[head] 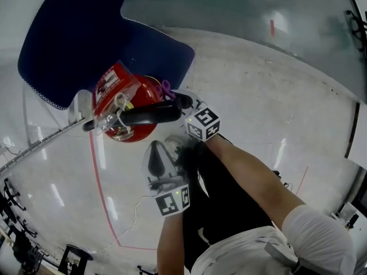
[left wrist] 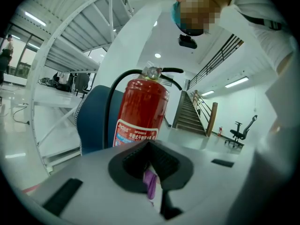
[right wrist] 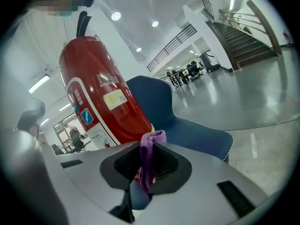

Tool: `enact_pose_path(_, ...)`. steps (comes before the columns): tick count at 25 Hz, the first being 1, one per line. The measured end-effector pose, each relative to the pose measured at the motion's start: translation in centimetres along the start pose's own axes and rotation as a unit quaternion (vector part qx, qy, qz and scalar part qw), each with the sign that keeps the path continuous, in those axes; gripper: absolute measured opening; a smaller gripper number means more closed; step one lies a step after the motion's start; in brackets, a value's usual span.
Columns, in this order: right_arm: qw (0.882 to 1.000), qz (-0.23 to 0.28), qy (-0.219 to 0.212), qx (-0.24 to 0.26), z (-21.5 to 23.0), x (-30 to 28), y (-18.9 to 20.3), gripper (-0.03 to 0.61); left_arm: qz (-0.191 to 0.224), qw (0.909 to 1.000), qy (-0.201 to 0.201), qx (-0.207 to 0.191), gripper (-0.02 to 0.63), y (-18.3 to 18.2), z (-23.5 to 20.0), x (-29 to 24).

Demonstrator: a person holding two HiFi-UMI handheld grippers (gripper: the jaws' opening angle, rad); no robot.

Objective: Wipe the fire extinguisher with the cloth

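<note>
Tongs: right tongs (right wrist: 151,147) clenched on a purple cloth (right wrist: 146,172), fold standing up over the pads, tail hanging below; left tongs (left wrist: 151,154) likewise clenched, a purple strip of cloth showing low between the pads.

Position: in the head view the right tongs (head: 182,103) sit just beside the extinguisher (head: 120,105), cloth (head: 167,89) at its flank; the left tongs (head: 156,160) sit nearer the person, apart from it.

Step in hand, as judged: bringing cloth to the cylinder; wipe barely begun. To do it well: keep the grip firm so the fold does not slip out; lay the loose cloth flat on the red wall, not the hard tips; stroke round and down the curve; press lightly, since a tall narrow body may tip; the left tongs could brace it near the top.

Extinguisher (right wrist: 101,97): red cylinder, glossy, upright; white and blue label (left wrist: 136,136) low on one face, small yellow sticker on another; black hose (left wrist: 114,90) arching from the valve; metal head and lever (left wrist: 154,71) on top. Stands at a blue chair (head: 74,39); base hidden.
</note>
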State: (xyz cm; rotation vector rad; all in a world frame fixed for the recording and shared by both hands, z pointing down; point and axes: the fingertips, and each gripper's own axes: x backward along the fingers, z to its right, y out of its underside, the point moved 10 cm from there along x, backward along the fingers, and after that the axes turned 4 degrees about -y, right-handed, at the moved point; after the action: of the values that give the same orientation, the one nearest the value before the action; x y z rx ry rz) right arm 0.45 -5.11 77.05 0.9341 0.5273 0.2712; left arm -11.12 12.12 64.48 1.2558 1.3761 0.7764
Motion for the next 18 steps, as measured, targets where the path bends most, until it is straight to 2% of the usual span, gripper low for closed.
enact_pose_path(3,1.0,0.018,-0.01,-0.006,-1.9,1.3,-2.8,0.052,-0.002,0.9999,0.01,-0.007,0.006,-2.5,0.8,0.9)
enact_pose_path(8,0.998,0.052,-0.025,-0.024,-6.0,4.4,-7.7,0.052,-0.001,1.0,0.005,-0.003,0.006,-6.9,2.2,2.8)
enact_pose_path(13,0.997,0.061,-0.032,-0.028,-9.5,6.5,-11.3,0.052,0.006,0.9999,0.011,-0.002,0.006,-10.9,3.5,3.8)
enact_pose_path(18,0.997,0.061,-0.036,-0.032,-13.2,9.5,-15.7,0.052,0.011,0.9997,0.019,-0.012,0.006,-16.4,5.2,6.2)
